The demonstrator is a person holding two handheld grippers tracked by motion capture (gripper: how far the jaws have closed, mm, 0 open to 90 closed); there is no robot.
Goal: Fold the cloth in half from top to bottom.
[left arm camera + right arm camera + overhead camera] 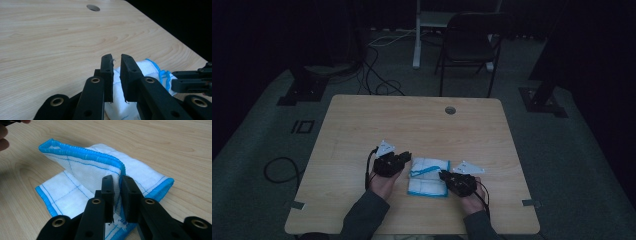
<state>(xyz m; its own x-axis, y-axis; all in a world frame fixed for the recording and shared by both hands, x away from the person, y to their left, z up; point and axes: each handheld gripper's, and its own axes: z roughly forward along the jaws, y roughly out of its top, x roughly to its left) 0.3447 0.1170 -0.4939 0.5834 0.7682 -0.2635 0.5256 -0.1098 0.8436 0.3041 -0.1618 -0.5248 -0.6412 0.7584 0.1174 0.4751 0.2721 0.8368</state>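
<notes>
A white cloth (428, 176) with a blue stitched edge lies on the wooden table (362, 130), toward the person's side and roughly midway between its left and right edges. It is partly folded, with one blue-edged layer lifted off the rest.

The left gripper (406, 159) sits at the cloth's left edge, held in the person's left hand (384, 182). In the left gripper view the two black jaws stand nearly together with a thin gap between them, and white fabric (117, 82) runs up through that gap, so they appear to pinch the cloth's edge. The blue edge (160, 73) shows just beyond the jaws, and the other gripper's dark links (192, 81) reach in from that side.

The right gripper (443, 175) meets the cloth's right edge, held in the person's right hand (472, 200). In the right gripper view its jaws are drawn close on a raised fold of the cloth (82, 167), the blue edge (110, 160) curving down between them. The lifted layer stands above the flat layer, which rests on the table with its own blue border (160, 187) on the far side.

A round hole (450, 110) sits in the table beyond the cloth, near the far edge. Past the table, a dark chair (467, 42) stands on the grey floor (577, 160), with cables (377, 75) trailing to its left.
</notes>
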